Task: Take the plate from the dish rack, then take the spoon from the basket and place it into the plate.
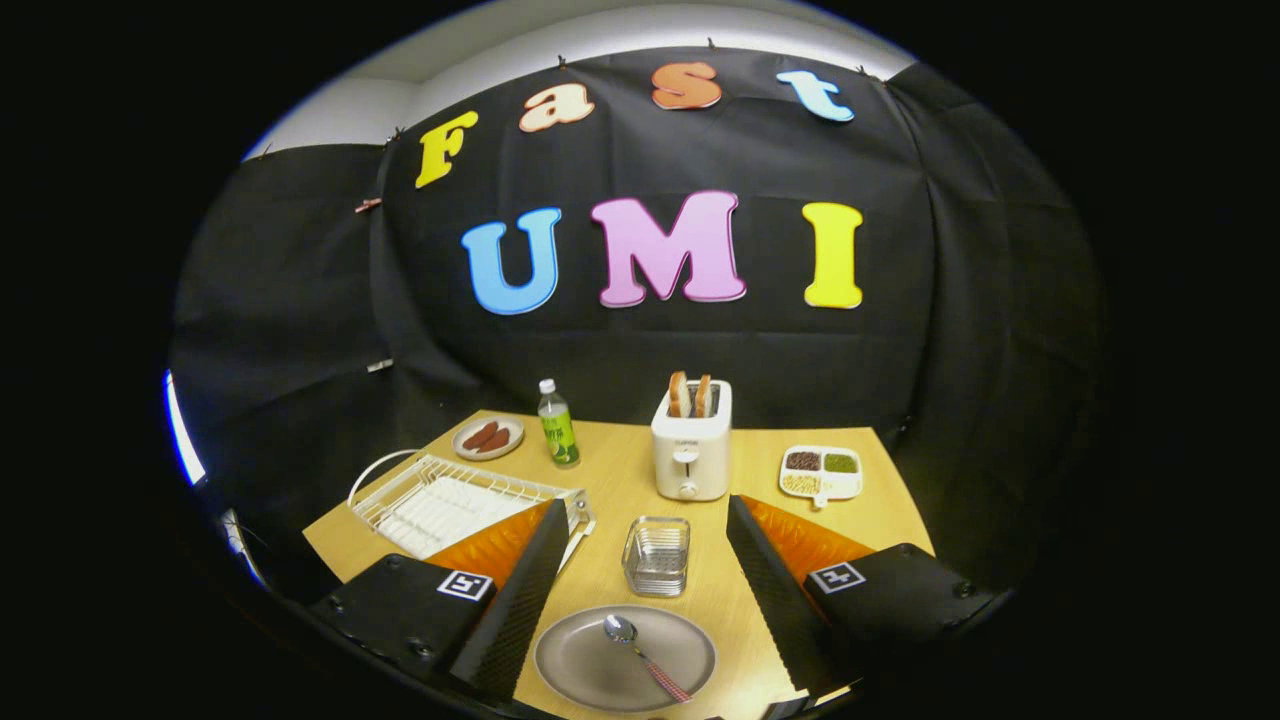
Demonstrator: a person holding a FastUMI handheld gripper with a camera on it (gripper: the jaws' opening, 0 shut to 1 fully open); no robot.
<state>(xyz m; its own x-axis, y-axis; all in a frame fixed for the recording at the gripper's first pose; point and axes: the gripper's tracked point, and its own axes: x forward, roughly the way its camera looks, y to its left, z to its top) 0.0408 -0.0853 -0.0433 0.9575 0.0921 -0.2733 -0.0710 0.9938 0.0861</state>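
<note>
The gripper (640,590) is spread wide, holding nothing. The spoon (645,655) lies on the plate (580,665) between its fingers. The basket (657,555) stands just beyond.

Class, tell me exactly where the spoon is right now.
The spoon lies in the grey plate between the open gripper fingers, just in front of the small wire basket.

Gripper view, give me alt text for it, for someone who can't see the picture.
A spoon lies in a grey plate on a wooden table, between the open gripper fingers. Just beyond sits a small wire basket, with a white dish rack beside it. Farther back stand a toaster, a bottle and two food dishes.
</note>
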